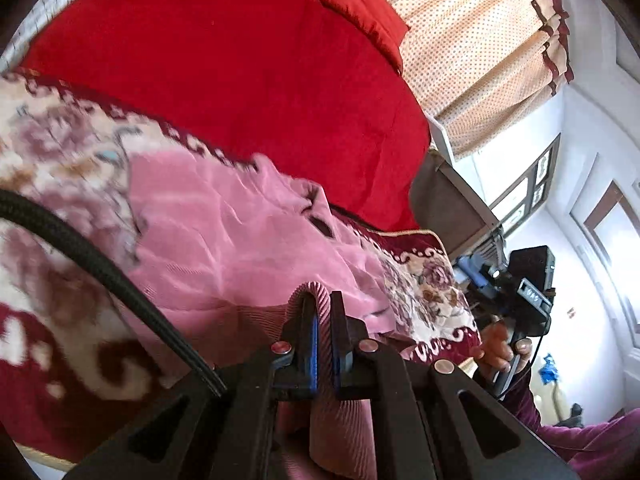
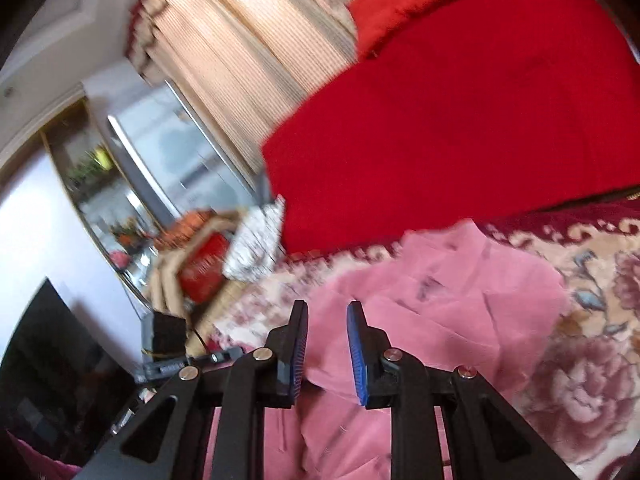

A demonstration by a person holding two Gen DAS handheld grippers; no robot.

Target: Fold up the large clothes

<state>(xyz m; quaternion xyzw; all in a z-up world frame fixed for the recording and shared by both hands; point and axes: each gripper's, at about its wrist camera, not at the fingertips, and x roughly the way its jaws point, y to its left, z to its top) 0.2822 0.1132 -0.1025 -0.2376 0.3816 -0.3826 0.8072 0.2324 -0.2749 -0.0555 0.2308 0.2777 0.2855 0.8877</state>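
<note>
A pink garment (image 1: 240, 240) lies rumpled across a floral blanket (image 1: 60, 140) on the bed. My left gripper (image 1: 320, 300) is shut on the garment's ribbed hem (image 1: 324, 344), which stands up between the blue pads. In the right wrist view the same pink garment (image 2: 460, 304) spreads ahead and hangs close under the tool. My right gripper (image 2: 328, 308) has its jaws a narrow gap apart with pink cloth filling the gap near the base. A person's hand (image 1: 500, 348) holds that right tool at the bed's edge.
A red blanket (image 1: 240, 60) and red pillow (image 1: 360, 4) cover the far bed, below a dotted curtain (image 1: 480, 60). A black cable (image 1: 100, 264) crosses the left view. A mirrored cabinet (image 2: 120, 184), stacked boxes (image 2: 200, 264) and a dark screen (image 2: 52, 360) stand left of the bed.
</note>
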